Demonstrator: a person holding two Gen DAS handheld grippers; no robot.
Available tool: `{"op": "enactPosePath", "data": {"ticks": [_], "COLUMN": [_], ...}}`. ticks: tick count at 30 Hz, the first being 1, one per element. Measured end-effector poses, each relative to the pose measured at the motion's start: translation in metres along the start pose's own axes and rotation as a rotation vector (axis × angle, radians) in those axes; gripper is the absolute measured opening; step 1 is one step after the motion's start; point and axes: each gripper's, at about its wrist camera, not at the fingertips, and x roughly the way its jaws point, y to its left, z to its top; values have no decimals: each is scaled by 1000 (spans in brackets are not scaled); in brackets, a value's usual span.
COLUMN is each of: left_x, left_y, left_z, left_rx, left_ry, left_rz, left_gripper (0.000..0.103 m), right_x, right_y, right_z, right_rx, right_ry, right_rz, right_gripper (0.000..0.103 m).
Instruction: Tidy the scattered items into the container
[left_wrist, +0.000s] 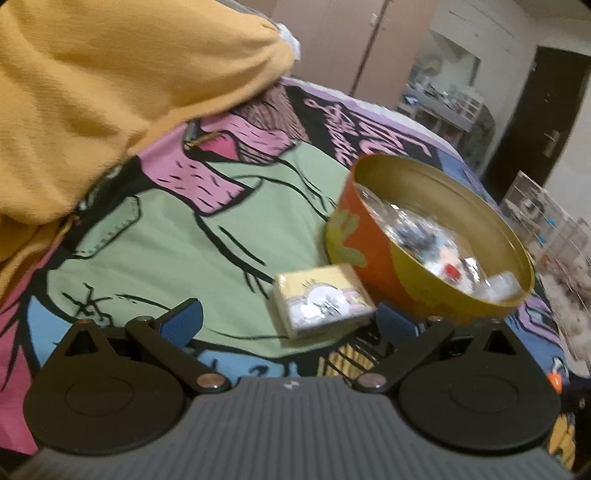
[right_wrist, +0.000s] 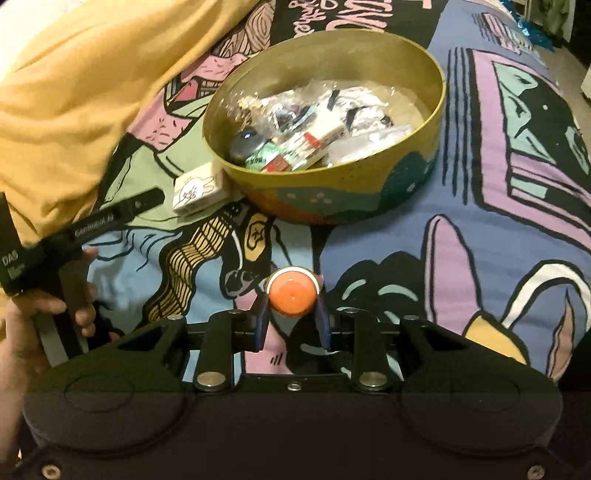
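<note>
Right gripper pinches the small round orange-capped item above the printed bedspread. Left gripper spread, empty. Transport step: carry over the round gold-lined tin, then release (small yellow cartoon box waits beside it).

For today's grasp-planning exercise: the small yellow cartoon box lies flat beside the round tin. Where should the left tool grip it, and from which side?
Grip the small box across its two free side edges, from above on the side away from the tin. It lies flat, one side close against the tin, so that side offers no finger room.
</note>
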Motion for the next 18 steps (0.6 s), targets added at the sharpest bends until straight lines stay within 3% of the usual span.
{"op": "enactPosePath", "data": {"ticks": [7,18], "left_x": [0,1], "left_y": [-20,-16], "left_z": [-7,-6], "left_rx": [109,85], "left_ry": [17,42], "left_rz": [-29,-61], "left_gripper": [103,103], "right_x": [-10,-37], "right_y": [-3,-3], "right_z": [5,29], "right_rx": [6,-1], "right_ry": [-30,-110], "right_rz": [-5,-17], "right_gripper": [25,25]}}
